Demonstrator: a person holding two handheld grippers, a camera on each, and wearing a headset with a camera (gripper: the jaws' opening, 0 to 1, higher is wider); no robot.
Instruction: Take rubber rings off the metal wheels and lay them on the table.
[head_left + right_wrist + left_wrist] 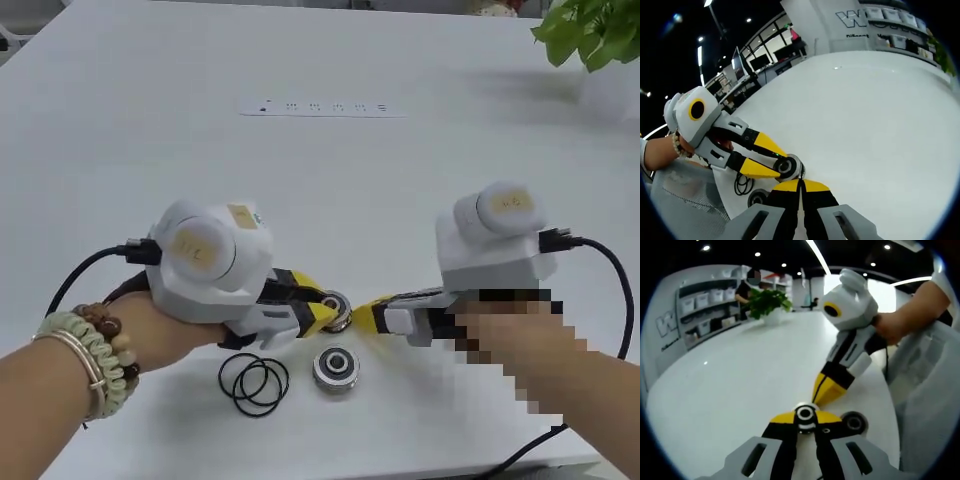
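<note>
My left gripper point(330, 313) is shut on a small metal wheel point(338, 307), held just above the white table point(330, 200). In the left gripper view the wheel point(805, 414) sits between the yellow tips of that gripper point(805, 421). The right gripper point(365, 314) points at the held wheel from the right with its jaws shut, tips touching or nearly touching it point(790, 166). Whether anything is pinched between them is too small to tell. A second metal wheel point(335, 368) lies on the table below. Black rubber rings point(255, 382) lie overlapping to its left.
A white power strip point(322, 107) lies far back on the table. A green plant point(590, 30) stands at the far right corner. Black cables trail from both grippers toward the near table edge.
</note>
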